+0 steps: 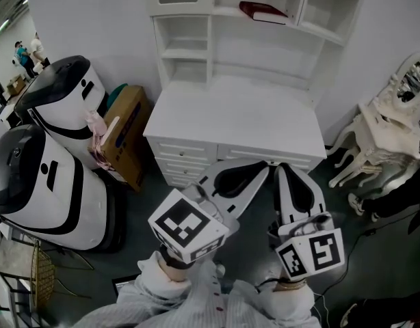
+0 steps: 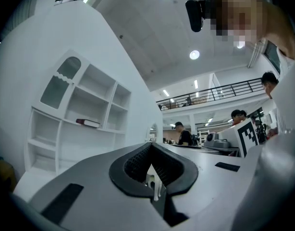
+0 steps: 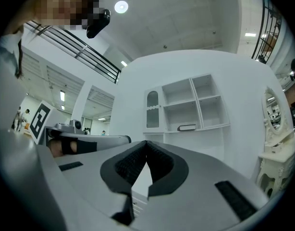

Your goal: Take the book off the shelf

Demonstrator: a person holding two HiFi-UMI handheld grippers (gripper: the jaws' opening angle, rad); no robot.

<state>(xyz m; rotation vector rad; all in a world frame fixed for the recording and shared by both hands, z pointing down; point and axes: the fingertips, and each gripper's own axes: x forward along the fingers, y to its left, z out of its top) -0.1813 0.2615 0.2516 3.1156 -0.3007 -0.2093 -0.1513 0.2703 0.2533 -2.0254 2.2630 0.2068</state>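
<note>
A dark red book [image 1: 263, 11] lies flat on the middle shelf of the white desk hutch [image 1: 189, 43]. The left gripper view shows the book [image 2: 88, 123] far off at the left, and in the right gripper view the book [image 3: 187, 127] is small on its shelf. Both grippers hang low in front of the desk, well short of the hutch. My left gripper [image 1: 262, 167] is shut with nothing in it. Beside it, my right gripper [image 1: 283, 169] is shut and empty too.
The white desk top [image 1: 230, 115] with drawers stands below the hutch. Two white and black machines [image 1: 49, 149] and a cardboard box [image 1: 128, 132] stand to the left. An ornate white chair [image 1: 384, 135] is at the right. People stand in the background.
</note>
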